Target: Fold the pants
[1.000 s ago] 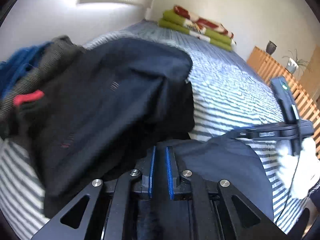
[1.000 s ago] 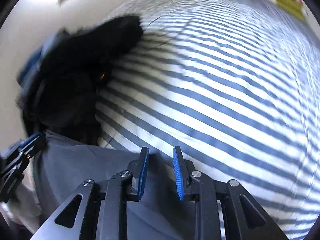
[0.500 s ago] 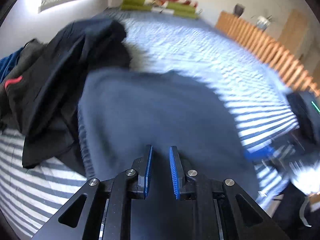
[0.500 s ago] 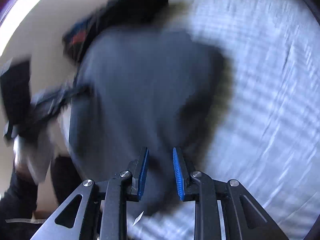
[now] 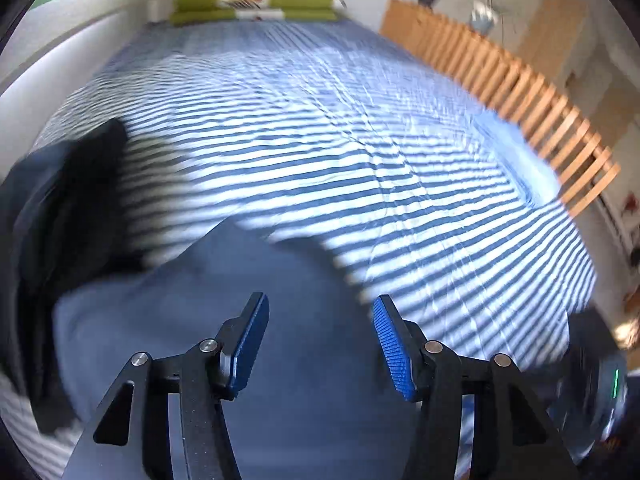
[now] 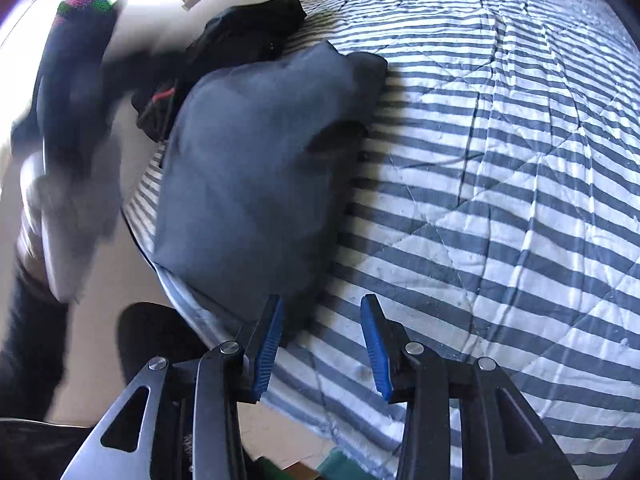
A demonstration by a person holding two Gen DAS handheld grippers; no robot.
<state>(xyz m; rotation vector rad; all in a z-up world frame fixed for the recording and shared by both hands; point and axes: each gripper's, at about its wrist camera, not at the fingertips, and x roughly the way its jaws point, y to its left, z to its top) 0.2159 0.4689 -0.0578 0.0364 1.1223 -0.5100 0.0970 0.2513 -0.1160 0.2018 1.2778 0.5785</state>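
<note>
The grey-blue pants (image 6: pixel 256 168) lie folded in a rough rectangle on the striped bed, near its edge. In the left wrist view the pants (image 5: pixel 208 320) fill the lower middle, under my left gripper (image 5: pixel 320 340), which is open with nothing between its blue pads. My right gripper (image 6: pixel 322 346) is open too, hovering over the bed's edge just right of the pants' near corner, empty. The left gripper and a hand (image 6: pixel 72 132) show as a blur at the left of the right wrist view.
A heap of dark clothes (image 6: pixel 244 36) sits behind the pants; it appears as dark clothes (image 5: pixel 60 216) at the left. The striped quilt (image 5: pixel 360 152) stretches away. Folded green and red blankets (image 5: pixel 256 0) lie at the far end; a wooden slatted frame (image 5: pixel 520 92) runs along the right.
Both grippers were shut on the pants and carried them over the bed. Now both are open, and the pants lie on the quilt by the edge.
</note>
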